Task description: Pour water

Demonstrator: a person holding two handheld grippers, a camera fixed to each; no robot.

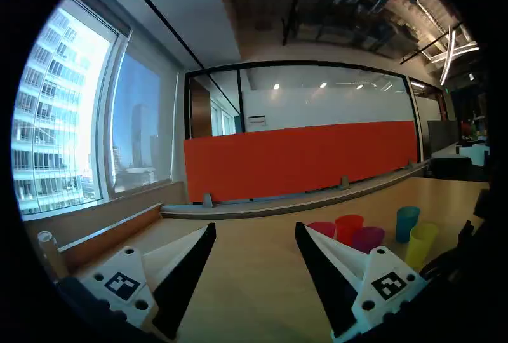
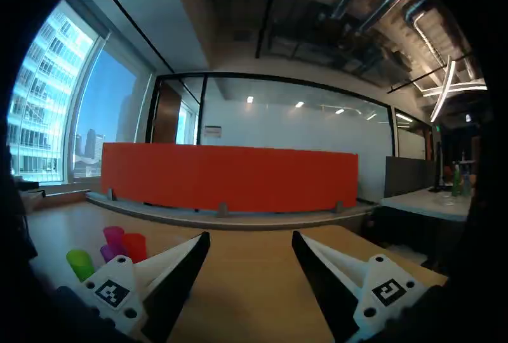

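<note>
Black-edged white fingers of the left gripper (image 1: pixel 254 225) stand wide apart and empty, low over a pale wooden tabletop (image 1: pixel 254 292). Upright plastic cups cluster just off its right finger: a red cup (image 1: pixel 324 228), an orange cup (image 1: pixel 348 225), a magenta cup (image 1: pixel 368 238), a blue cup (image 1: pixel 407 222) and a yellow cup (image 1: pixel 421 241). The right gripper (image 2: pixel 251 234), equally wide and empty, has coloured cups off its left finger. The cups likely lie between the tools; which tool is nearer cannot be told. Bare table runs ahead to a long orange divider panel (image 1: pixel 298 159).
</note>
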